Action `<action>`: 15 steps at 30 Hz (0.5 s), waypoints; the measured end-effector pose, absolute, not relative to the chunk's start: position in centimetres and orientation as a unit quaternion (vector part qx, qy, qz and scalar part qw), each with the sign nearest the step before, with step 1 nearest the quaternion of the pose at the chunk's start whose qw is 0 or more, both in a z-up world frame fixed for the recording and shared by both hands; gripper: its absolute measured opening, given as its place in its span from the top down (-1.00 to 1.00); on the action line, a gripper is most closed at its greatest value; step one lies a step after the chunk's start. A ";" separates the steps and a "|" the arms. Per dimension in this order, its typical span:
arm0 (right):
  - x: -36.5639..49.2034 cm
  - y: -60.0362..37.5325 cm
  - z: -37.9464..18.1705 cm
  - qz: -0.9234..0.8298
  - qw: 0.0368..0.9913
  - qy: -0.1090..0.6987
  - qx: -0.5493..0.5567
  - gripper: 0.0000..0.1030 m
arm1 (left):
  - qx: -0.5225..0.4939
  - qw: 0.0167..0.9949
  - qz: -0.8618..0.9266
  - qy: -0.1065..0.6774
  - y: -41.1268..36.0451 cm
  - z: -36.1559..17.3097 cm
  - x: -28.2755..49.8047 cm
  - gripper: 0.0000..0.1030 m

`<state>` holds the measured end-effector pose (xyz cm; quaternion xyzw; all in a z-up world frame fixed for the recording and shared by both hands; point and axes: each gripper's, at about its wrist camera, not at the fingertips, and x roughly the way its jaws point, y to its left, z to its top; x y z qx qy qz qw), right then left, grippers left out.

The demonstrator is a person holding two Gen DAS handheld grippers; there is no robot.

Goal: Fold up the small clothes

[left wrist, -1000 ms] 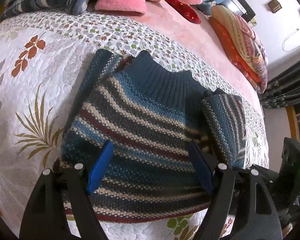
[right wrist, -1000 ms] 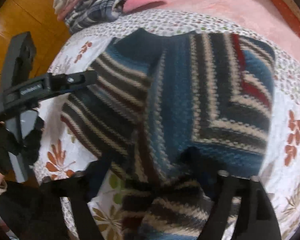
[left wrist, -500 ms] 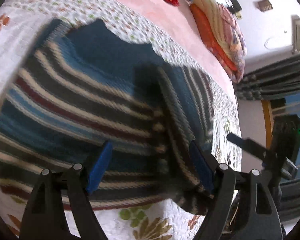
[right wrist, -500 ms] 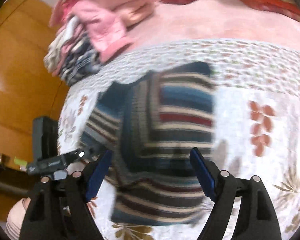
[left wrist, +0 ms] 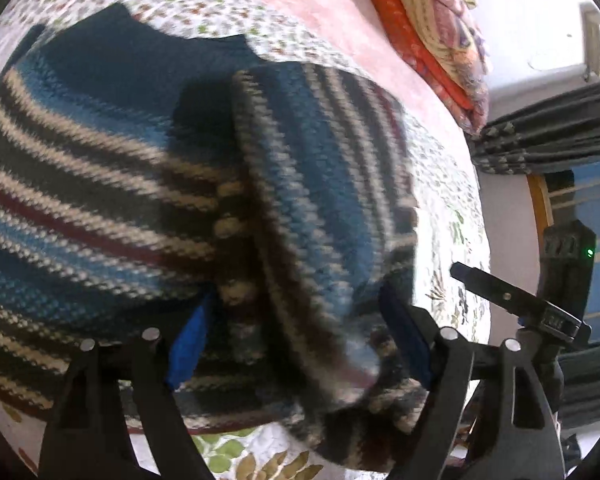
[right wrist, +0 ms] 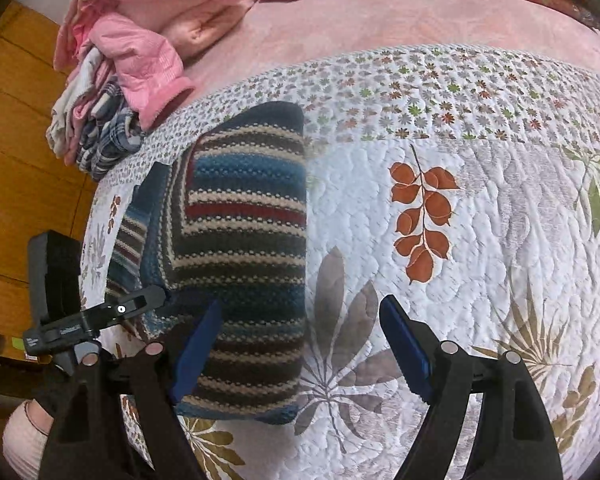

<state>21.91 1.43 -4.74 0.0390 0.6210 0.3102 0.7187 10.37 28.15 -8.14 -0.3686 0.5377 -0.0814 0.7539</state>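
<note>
Striped knit sweater (right wrist: 236,248) lying on the floral quilt (right wrist: 460,208), already partly folded: right side turned in over the body, so that the bundle reads as a tall strip with its long axis running from the near edge of the bed away toward the collar. Seen from the right wrist, sits left of centre, the near hem just beside the left-hand blue pad and under it; right gripper (right wrist: 300,344) spread wide, holding nothing, mostly over bare quilt to the right of the garment. Seen from the left wrist, fills the frame close up; left gripper (left wrist: 296,344) also spread wide, low over the near hem with the folded-over flap (left wrist: 324,200) lying between the pads, no cloth visibly pinched, though blur makes contact hard to judge. Left gripper clearly the nearer one, already over the hem; right gripper off to the side. Probably a fold along the long axis next, hem carried up toward the collar, best started from the near end. Pile of pink and plaid clothes (right wrist: 128,64) well apart at the far corner. Small white lettering on the side of the left gripper in the right wrist view, too small to read; no other brand or label legible.
</note>
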 end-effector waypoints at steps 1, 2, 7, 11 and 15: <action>21.9 1.4 -4.8 0.310 0.719 0.621 0.035 -0.59 | -0.365 0.755 -0.083 0.539 27.8 -7.9 10.5 -0.46; 21.8 1.5 -4.8 0.309 0.719 0.621 0.032 -0.59 | -0.362 0.754 -0.089 0.541 27.4 -7.8 10.5 -0.46; 21.7 2.0 -5.1 0.309 0.717 0.625 0.022 -0.59 | -0.335 0.755 -0.096 0.555 26.4 -7.4 11.0 -0.33; 21.5 2.4 -5.1 0.310 0.716 0.625 0.016 -0.59 | -0.327 0.750 -0.077 0.570 26.7 -8.1 11.5 0.10; 21.5 2.8 -5.3 0.308 0.714 0.629 0.012 -0.59 | -0.314 0.756 -0.066 0.571 26.8 -7.8 11.6 0.31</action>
